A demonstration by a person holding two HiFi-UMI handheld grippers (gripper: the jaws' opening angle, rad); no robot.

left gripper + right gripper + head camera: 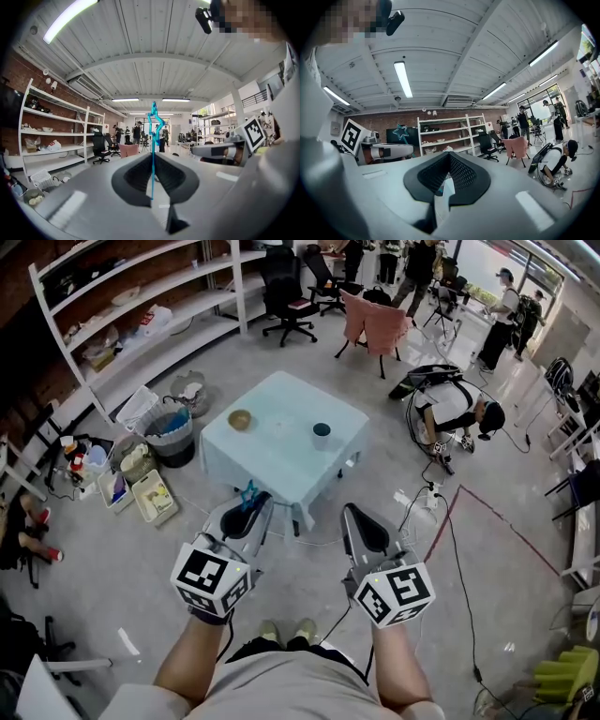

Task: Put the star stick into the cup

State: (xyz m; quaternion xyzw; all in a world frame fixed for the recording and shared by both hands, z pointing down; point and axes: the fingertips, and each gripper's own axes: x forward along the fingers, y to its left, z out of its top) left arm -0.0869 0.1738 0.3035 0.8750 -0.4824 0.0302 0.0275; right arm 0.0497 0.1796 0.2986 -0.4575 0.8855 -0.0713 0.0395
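Note:
A thin blue star stick (153, 140) stands upright between the pads of my left gripper (153, 183), which is shut on its lower part. The star head (248, 493) shows just past that gripper (251, 506) in the head view, and again over the left gripper (386, 151) in the right gripper view. A dark blue cup (322, 431) stands on the small table (281, 460) covered in pale blue cloth, ahead of both grippers. My right gripper (356, 517) is held level beside the left, short of the table; its jaws (449, 165) are shut with nothing in them.
A tan bowl (240, 419) sits at the table's left side. A bin (172, 435) and crates (150, 495) crowd the floor to the left, below white shelves (141, 306). A person (459, 413) sits on the floor at right, among cables (441, 512). Chairs (375, 326) stand behind.

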